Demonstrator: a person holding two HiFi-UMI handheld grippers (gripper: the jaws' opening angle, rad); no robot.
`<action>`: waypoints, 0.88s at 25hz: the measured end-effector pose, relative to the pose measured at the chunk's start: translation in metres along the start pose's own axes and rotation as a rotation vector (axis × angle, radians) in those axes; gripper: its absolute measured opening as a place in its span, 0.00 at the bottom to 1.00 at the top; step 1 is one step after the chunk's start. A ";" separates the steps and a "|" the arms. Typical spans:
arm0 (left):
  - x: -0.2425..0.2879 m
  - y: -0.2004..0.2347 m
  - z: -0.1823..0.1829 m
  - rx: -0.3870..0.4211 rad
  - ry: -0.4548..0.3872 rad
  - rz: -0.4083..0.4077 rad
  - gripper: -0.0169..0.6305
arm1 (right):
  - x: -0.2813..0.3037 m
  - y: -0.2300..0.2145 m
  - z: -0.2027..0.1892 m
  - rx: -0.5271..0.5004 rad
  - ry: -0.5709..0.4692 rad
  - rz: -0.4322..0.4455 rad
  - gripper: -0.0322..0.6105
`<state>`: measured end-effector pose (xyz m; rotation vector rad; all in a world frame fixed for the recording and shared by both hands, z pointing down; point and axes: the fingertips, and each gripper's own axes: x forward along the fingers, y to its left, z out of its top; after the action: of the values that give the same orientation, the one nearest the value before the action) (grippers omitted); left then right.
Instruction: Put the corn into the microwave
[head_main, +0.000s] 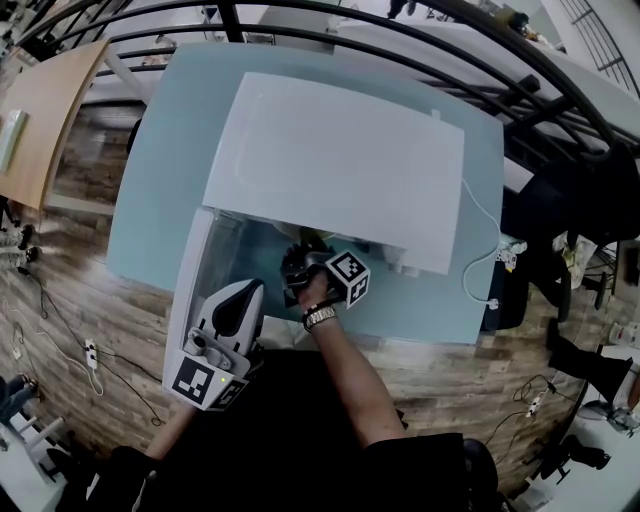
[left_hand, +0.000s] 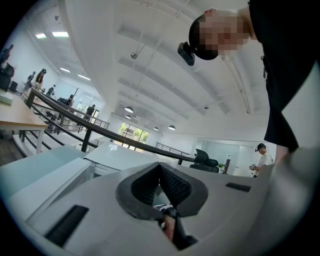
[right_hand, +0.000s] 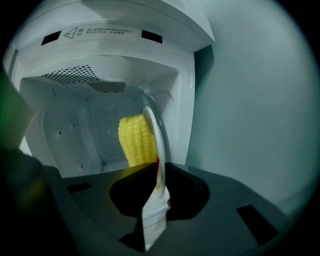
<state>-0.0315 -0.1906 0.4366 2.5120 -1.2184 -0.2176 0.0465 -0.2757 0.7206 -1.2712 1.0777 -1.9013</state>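
Note:
The yellow corn (right_hand: 135, 140) lies on a white plate (right_hand: 156, 137), which appears on edge in the right gripper view. My right gripper (right_hand: 159, 172) is shut on the plate's rim and holds it at the mouth of the white microwave (head_main: 340, 160), facing the open cavity (right_hand: 75, 130). In the head view the right gripper (head_main: 300, 264) sits just under the microwave's front edge; corn and plate are hidden there. The microwave door (head_main: 205, 262) stands swung open at the left. My left gripper (head_main: 245, 295) is beside the door, jaws together, holding nothing, pointing up at the ceiling (left_hand: 160, 170).
The microwave stands on a pale blue glass table (head_main: 165, 150). A white cable (head_main: 478, 262) trails off its right side. A wooden desk (head_main: 45, 110) is at far left, black railings (head_main: 420, 45) behind, and a dark chair (head_main: 575, 215) at right.

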 end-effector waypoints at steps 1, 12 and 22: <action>0.000 0.000 -0.001 -0.003 -0.002 0.001 0.03 | 0.000 0.000 0.000 -0.011 0.003 -0.002 0.10; -0.011 -0.012 0.003 0.010 -0.014 -0.024 0.03 | -0.022 -0.004 -0.010 -0.052 0.008 0.027 0.15; -0.028 -0.025 -0.001 0.029 -0.007 -0.050 0.03 | -0.049 -0.010 -0.012 -0.061 -0.023 0.065 0.15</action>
<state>-0.0303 -0.1537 0.4281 2.5709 -1.1699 -0.2231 0.0521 -0.2272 0.7049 -1.2726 1.1597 -1.8136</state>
